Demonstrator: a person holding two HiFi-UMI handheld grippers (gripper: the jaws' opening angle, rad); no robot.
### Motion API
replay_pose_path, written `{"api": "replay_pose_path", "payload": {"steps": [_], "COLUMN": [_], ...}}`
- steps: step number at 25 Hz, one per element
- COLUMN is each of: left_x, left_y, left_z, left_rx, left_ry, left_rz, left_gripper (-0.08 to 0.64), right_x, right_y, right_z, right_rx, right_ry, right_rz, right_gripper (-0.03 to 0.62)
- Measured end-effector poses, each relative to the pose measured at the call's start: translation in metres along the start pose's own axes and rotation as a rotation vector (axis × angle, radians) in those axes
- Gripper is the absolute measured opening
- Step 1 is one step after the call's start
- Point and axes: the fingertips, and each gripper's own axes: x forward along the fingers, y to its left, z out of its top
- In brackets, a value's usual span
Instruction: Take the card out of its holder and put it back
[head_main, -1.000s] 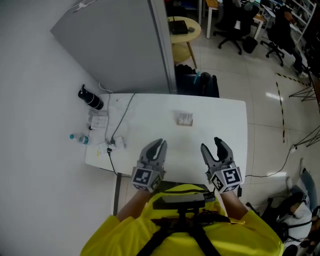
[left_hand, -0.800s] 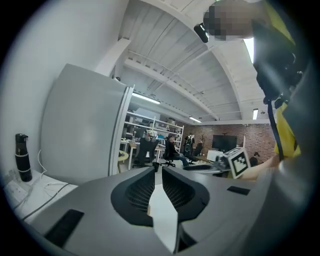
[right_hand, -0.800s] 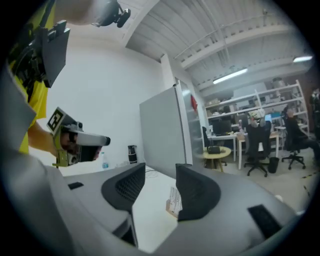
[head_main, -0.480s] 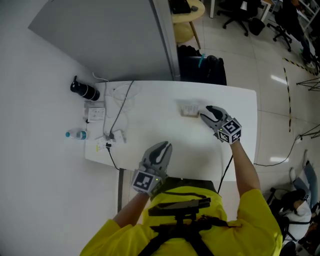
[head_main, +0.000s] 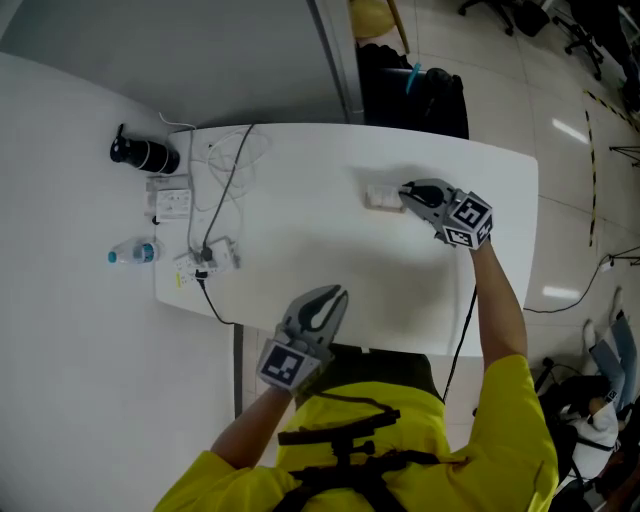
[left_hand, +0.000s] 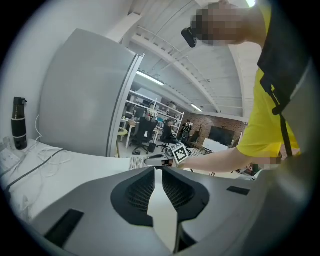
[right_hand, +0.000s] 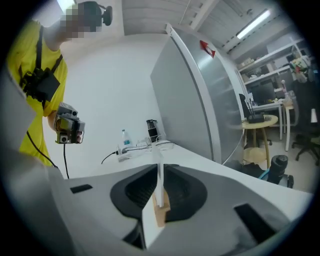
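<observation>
A small card holder (head_main: 379, 197) with a pale card stands on the white table (head_main: 300, 250), far of centre. My right gripper (head_main: 405, 193) reaches it from the right, jaws closing around it. In the right gripper view the thin upright card (right_hand: 160, 177) sits between the pads, with the wooden holder base (right_hand: 160, 212) below it; my right gripper (right_hand: 160, 172) presses on the card. My left gripper (head_main: 335, 296) hovers over the table's near edge, jaws together and nothing in them. The left gripper (left_hand: 158, 171) view shows its jaws meeting, with the right gripper's marker cube (left_hand: 179, 152) beyond.
At the table's left end lie a black bottle (head_main: 143, 153), a water bottle (head_main: 130, 253), a power strip (head_main: 207, 260) and loose cables (head_main: 225, 160). A grey partition (head_main: 200, 50) stands behind the table. A black bag (head_main: 415, 95) sits on the floor beyond.
My right gripper travelled from the table's near edge forward to the card holder, and its jaws narrowed around the card. The left gripper stayed near the front edge.
</observation>
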Motion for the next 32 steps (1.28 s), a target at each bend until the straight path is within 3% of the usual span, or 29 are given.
{"api": "replay_pose_path", "payload": {"steps": [11, 17, 26, 32], "left_x": [-0.003, -0.005, -0.008, -0.009], "left_y": [-0.007, -0.009, -0.026, -0.044], "left_z": [-0.006, -0.002, 0.053, 0.078], "left_rx": [-0.003, -0.001, 0.048, 0.117], "left_ry": [0.001, -0.010, -0.121, -0.179], "left_rz": [-0.006, -0.008, -0.033, -0.065], "left_gripper": [0.040, 0.040, 0.040, 0.040], "right_x": [0.002, -0.008, -0.072, -0.113], "right_y": [0.014, 0.016, 0.052, 0.083], "right_z": [0.007, 0.035, 0.178, 0.254], "right_rx": [-0.068, -0.105, -0.198, -0.267], "right_ry": [-0.008, -0.040, -0.163, -0.184], "right_rz": [0.067, 0.073, 0.061, 0.068], "right_gripper": [0.023, 0.023, 0.021, 0.021]}}
